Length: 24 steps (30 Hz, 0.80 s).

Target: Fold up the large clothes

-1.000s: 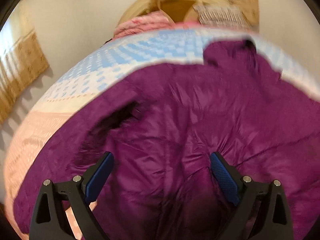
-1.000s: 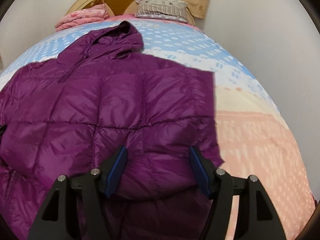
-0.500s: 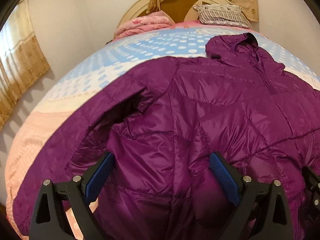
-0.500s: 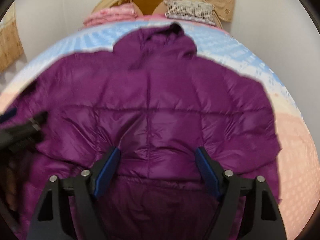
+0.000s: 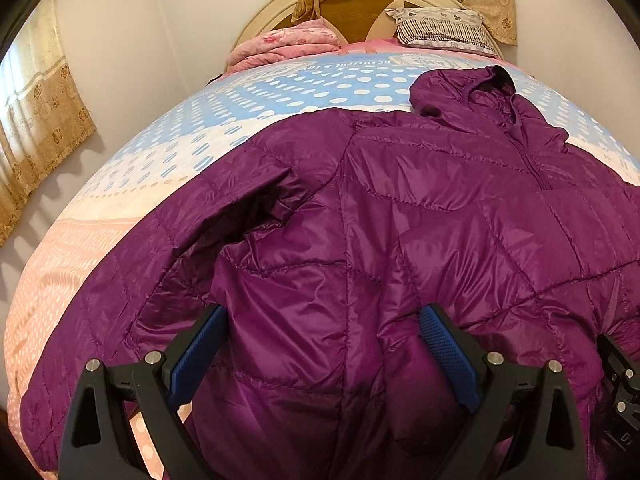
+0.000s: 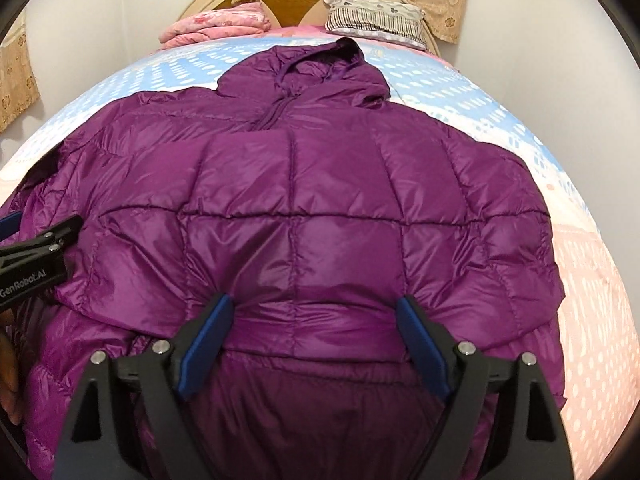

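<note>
Right wrist view shows "GenRobot.AI" written on the left gripper (image 6: pixel 8 222), both grippers released above the purple jacket (image 6: pixel 320 200).

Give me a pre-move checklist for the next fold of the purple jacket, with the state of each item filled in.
1. Left tool open: ok, fingers spread wide with jacket fabric bulging between them.
2. Right tool open: ok, fingers wide apart over the folded lower edge.
3. Either tool gripping fabric: not ok, neither is closed on anything.
4. Hood flat, pointing toward the pillow: ok.
5. Left-side sleeve tucked neatly: not ok, it gapes open with a dark fold.
6. Jacket fully on the bed: cannot tell, its near hem is hidden under the tools.
</note>
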Each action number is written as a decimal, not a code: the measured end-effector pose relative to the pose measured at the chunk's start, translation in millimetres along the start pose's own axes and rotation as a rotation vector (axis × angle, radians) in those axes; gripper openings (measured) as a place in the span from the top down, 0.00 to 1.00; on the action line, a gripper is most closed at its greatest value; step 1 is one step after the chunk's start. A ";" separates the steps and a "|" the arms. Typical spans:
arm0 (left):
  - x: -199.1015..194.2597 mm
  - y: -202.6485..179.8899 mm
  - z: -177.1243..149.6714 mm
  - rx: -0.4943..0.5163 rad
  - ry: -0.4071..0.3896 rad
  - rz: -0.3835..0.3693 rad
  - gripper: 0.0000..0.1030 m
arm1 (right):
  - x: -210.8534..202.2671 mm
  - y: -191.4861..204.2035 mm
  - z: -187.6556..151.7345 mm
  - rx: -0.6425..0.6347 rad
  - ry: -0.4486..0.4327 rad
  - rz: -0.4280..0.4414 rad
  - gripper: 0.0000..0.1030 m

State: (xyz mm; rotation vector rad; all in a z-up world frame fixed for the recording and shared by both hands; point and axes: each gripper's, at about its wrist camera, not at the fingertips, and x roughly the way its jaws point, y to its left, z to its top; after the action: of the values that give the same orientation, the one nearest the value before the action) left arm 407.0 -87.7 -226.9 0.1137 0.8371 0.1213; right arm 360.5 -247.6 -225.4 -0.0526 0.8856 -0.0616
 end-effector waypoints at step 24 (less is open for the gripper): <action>-65.2 93.3 -10.8 0.029 -0.085 0.100 0.05 | -38.4 -21.5 -7.9 0.073 -0.026 0.059 0.06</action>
State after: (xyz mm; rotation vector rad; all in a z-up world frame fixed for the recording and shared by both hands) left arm 349.9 -4.9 -172.5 0.1868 0.7482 0.1975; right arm 329.5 -266.3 -199.2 0.0410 0.8573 -0.0380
